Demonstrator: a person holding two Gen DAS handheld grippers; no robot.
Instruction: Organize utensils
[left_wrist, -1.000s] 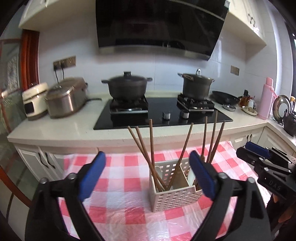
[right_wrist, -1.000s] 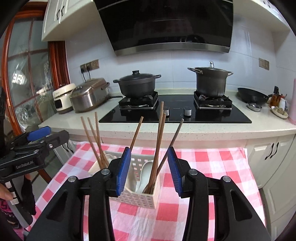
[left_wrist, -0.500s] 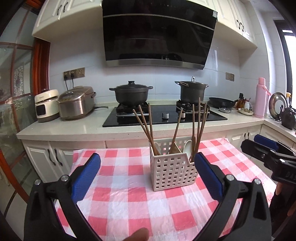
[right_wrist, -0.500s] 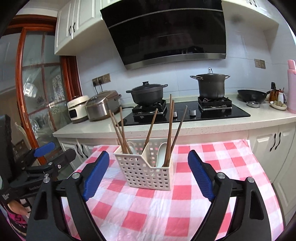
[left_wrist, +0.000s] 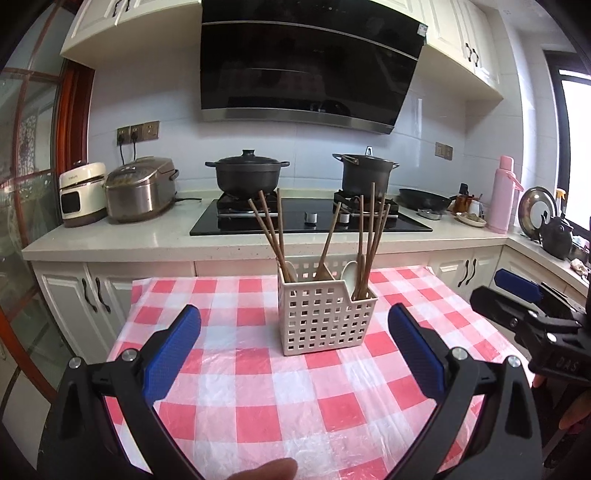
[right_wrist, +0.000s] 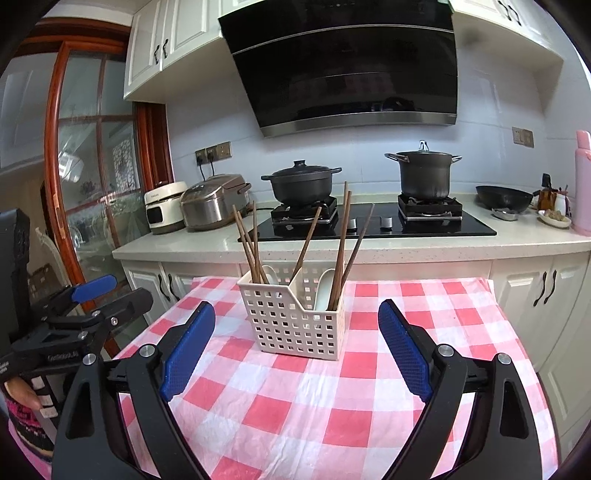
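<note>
A white perforated utensil basket (left_wrist: 322, 320) stands on the red-and-white checked table (left_wrist: 258, 398). It also shows in the right wrist view (right_wrist: 295, 325). It holds several brown chopsticks (left_wrist: 271, 229) and white spoons (left_wrist: 349, 269), split between two compartments. My left gripper (left_wrist: 293, 354) is open and empty, held back from the basket. My right gripper (right_wrist: 295, 347) is open and empty, also short of the basket. Each gripper shows at the edge of the other's view.
Behind the table runs a counter with a black hob (left_wrist: 306, 218), two dark pots (left_wrist: 246, 177), two rice cookers (left_wrist: 140, 188) and a pink flask (left_wrist: 503, 194). White cabinets (left_wrist: 74, 295) stand below. A glass door with a wooden frame (right_wrist: 92, 166) is at the left.
Both grippers have pulled back and away from the basket. The right gripper's jaws have opened wide from a narrower gap around the chopsticks.
</note>
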